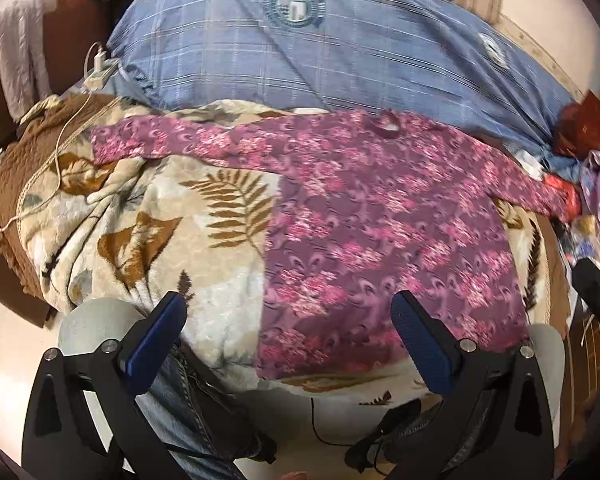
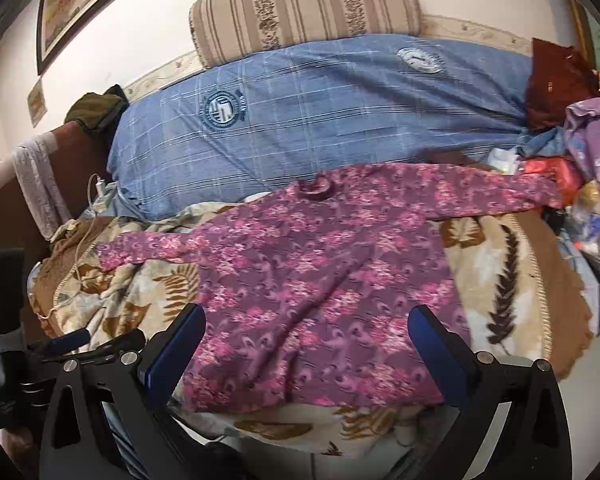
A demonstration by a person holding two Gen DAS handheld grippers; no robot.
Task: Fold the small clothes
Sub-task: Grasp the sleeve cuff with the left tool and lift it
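The purple floral top (image 1: 364, 216) is laid flat, sleeves spread, at the near edge of the leaf-print blanket (image 1: 204, 216). Both the left gripper (image 1: 288, 320) and right gripper (image 2: 306, 332) are held wide open, empty. Folding is judged not yet begun; a sleeve should be gripped next.

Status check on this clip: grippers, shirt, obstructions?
Left hand-held gripper open, empty. Right hand-held gripper open, empty. Purple floral shirt spread flat, unfolded, sleeves out. Nothing on it.

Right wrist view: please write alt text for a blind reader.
A purple floral long-sleeved top lies spread flat on a leaf-patterned blanket, sleeves out. The open right gripper hovers over its hem; a blue pillow lies behind.
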